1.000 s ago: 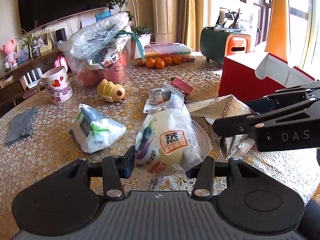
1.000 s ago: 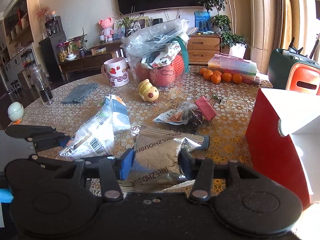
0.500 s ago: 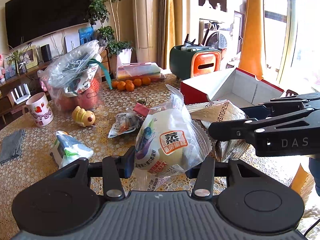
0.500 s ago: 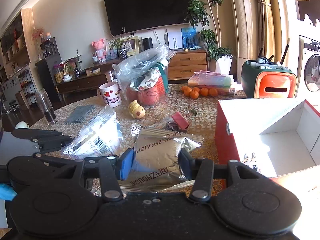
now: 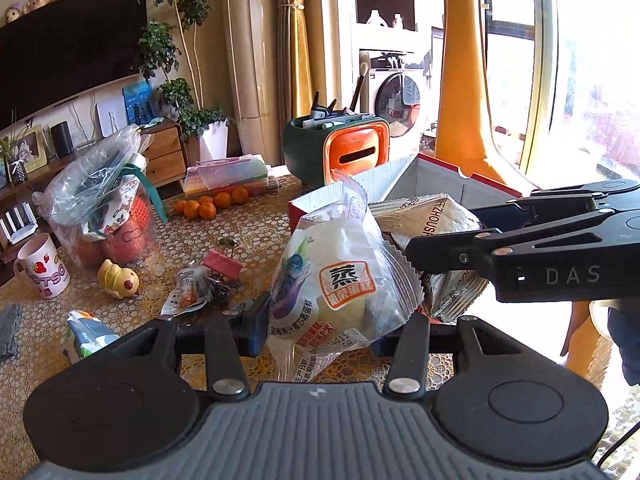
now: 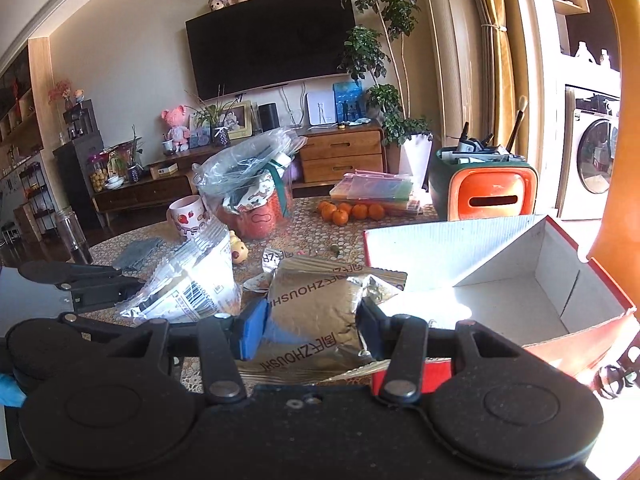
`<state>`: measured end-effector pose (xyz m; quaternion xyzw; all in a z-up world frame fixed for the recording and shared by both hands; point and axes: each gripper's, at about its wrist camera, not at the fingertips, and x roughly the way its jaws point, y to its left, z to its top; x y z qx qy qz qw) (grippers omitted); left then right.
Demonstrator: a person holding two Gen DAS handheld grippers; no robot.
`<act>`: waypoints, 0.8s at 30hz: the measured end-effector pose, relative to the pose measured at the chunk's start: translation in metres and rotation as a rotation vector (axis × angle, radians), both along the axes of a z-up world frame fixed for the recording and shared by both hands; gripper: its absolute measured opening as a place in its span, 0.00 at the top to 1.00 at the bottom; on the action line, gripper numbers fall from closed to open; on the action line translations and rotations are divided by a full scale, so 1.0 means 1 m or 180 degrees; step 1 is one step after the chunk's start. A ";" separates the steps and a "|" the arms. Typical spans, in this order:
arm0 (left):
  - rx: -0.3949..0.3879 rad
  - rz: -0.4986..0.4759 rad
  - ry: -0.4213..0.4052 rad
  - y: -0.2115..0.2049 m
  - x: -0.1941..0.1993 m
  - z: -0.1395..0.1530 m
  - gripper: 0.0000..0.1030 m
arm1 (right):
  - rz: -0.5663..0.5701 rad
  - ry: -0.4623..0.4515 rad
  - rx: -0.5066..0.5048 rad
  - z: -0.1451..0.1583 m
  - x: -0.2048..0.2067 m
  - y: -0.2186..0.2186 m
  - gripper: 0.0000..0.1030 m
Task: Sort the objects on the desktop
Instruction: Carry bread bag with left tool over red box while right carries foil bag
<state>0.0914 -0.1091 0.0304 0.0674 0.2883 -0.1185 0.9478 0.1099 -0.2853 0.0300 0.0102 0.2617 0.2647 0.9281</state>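
Note:
My left gripper [image 5: 336,320] is shut on a clear packet with a white bun [image 5: 340,280] inside, held up above the table. In the right wrist view that same bun packet [image 6: 192,288] shows at the left. My right gripper [image 6: 312,328] is shut on a silver-gold foil pouch [image 6: 316,312], also lifted. The left wrist view shows the foil pouch [image 5: 436,220] pinched by the right gripper's black arm just right of the bun packet. Behind both stands an open red box [image 6: 520,288] with a white inside, and its red box wall [image 5: 400,180] rises past the packets.
On the lace-covered table [image 5: 248,236] lie a small snack packet [image 5: 188,292], a pink binder clip [image 5: 222,262], a yellow toy [image 5: 118,280], a blue-white packet [image 5: 86,336], a mug [image 5: 42,268], a plastic bag of goods [image 5: 100,200], oranges [image 5: 212,204] and a green-orange pen holder [image 5: 340,152].
Both grippers have risen off the table with their packets and swung right toward the red box, whose white inside now shows. The loose items on the table have fallen back to the left.

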 end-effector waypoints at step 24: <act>0.0247 -0.0483 0.0118 -0.103 0.078 -0.006 0.55 | -0.0611 0.0008 -0.0066 -0.013 0.050 -0.098 0.53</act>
